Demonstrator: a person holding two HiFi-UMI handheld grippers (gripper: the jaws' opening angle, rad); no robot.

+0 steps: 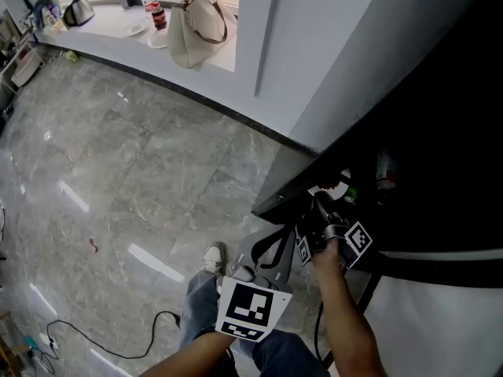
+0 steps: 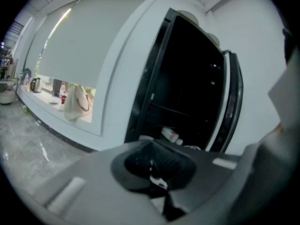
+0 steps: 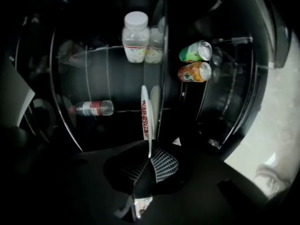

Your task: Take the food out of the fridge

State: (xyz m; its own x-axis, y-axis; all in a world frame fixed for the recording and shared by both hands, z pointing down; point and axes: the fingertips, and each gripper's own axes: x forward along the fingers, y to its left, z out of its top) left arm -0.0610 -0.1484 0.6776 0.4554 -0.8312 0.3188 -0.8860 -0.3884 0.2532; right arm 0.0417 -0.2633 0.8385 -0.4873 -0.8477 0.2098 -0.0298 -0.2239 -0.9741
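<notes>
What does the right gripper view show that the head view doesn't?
Only the right gripper view: a green can, an orange can, a white-capped bottle, a bottle lying down, and a plate clamped between the jaws. Only the head view: grey floor, a handbag and kettle on a counter, a shoe. Both: the fridge and right gripper.

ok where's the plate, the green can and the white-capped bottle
plate (image 3: 145, 114), right gripper view, its red-speckled edge
green can (image 3: 192, 53), right gripper view, its side
white-capped bottle (image 3: 136, 20), right gripper view, the cap
</notes>
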